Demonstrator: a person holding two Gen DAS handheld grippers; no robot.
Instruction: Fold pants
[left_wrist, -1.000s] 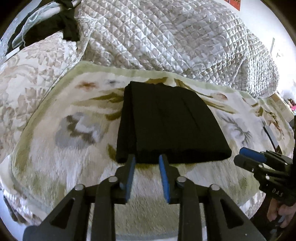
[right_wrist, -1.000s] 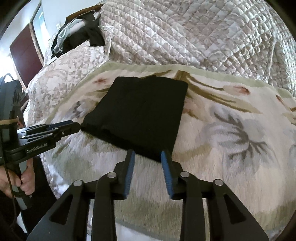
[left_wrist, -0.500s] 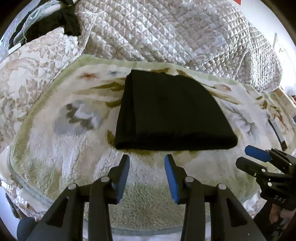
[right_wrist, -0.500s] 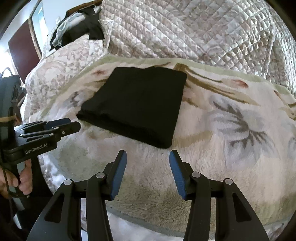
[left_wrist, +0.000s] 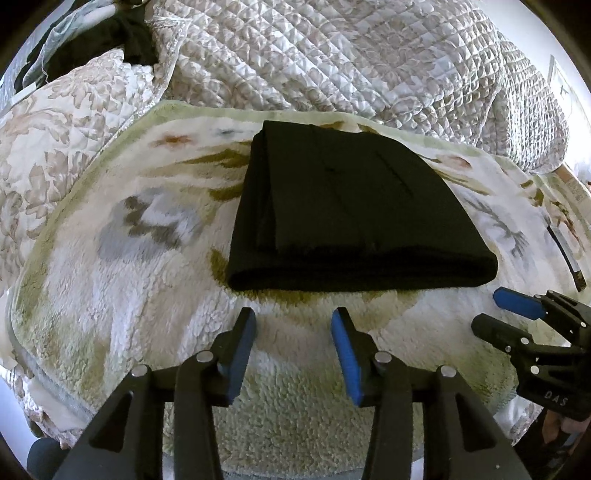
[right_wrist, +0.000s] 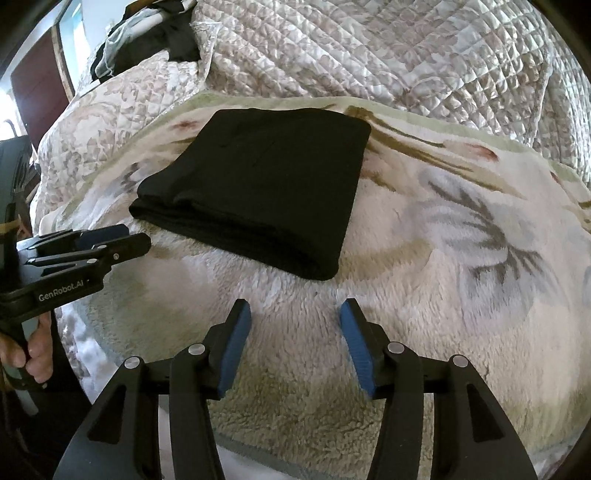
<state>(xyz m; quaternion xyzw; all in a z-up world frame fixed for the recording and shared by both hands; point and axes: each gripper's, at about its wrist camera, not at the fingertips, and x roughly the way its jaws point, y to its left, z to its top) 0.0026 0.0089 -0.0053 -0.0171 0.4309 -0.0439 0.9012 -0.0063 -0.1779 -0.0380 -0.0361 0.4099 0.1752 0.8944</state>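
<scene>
Now the folded black pants (left_wrist: 354, 214) lie flat, long axis crosswise, before both empty, opening grippers, left gripper (left_wrist: 293, 317) and right gripper (right_wrist: 295, 308).

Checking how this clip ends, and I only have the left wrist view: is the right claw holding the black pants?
Observer: No. The right claw is opening with nothing between its jaws; the pants lie folded beyond its tips.
Operator: What can you see behind the left claw?
Observer: A hand grips its handle; that claw is opening too, and is empty.
Operator: Anything beside the bed?
Observer: A dark red door, at the upper left of the right wrist view.
</scene>
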